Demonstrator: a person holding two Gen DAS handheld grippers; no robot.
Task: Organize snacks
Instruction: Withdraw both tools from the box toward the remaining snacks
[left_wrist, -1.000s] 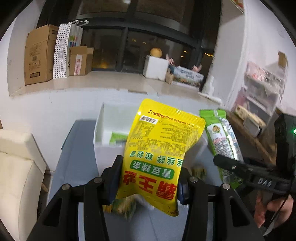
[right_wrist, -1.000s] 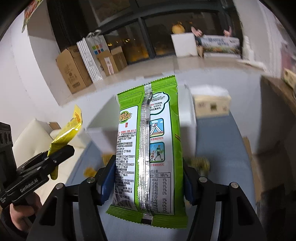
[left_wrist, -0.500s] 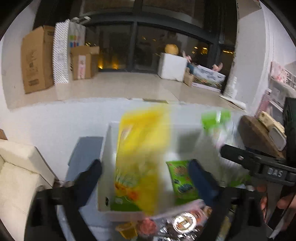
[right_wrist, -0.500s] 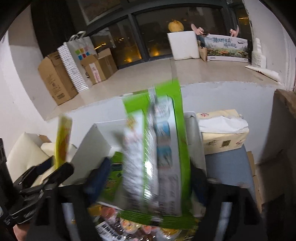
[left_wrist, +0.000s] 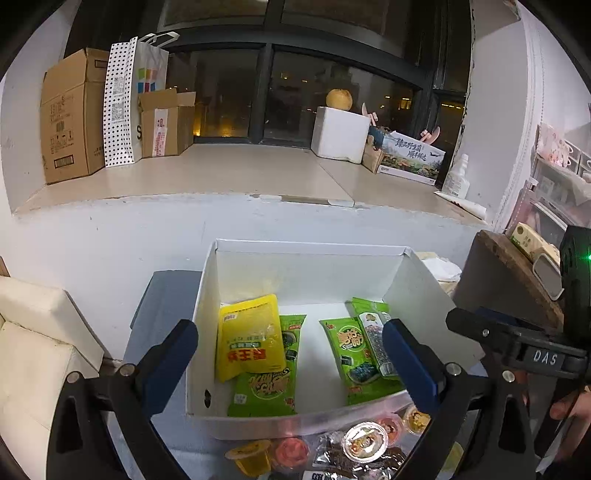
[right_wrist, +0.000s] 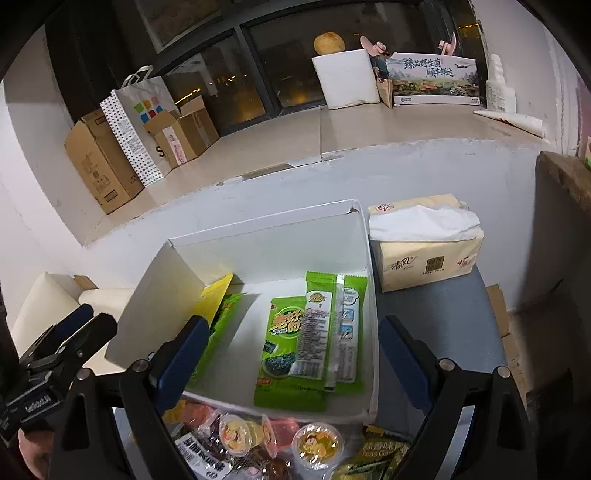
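The left gripper (left_wrist: 290, 363) was seen with its jaws spread wide apart and nothing between them, poised over the near edge of the white box (left_wrist: 310, 247). The right gripper (right_wrist: 291, 354) was likewise held with its jaws wide apart and empty above the same box.

Inside the box, the yellow packet (left_wrist: 249, 338) was found lying flat at the left side, close to the left wall, its long axis running from the near wall toward the far wall, with the printed side up and the characters upside down from the left wrist view. It was laid partly over a green seaweed packet (left_wrist: 267, 387), which pointed the same way and reached the near wall.

At the right side, the long green-and-white packet (right_wrist: 332, 328) was seen resting seam side up on a second green seaweed packet (right_wrist: 282, 350), overlapping its right part. Its long axis also ran near to far, tilted slightly, one end close to the far wall.

In front of the box, jelly cups (right_wrist: 317, 445) and other wrapped snacks were spread on the table. A tissue pack (right_wrist: 424, 245) stood just beside the box's right wall.
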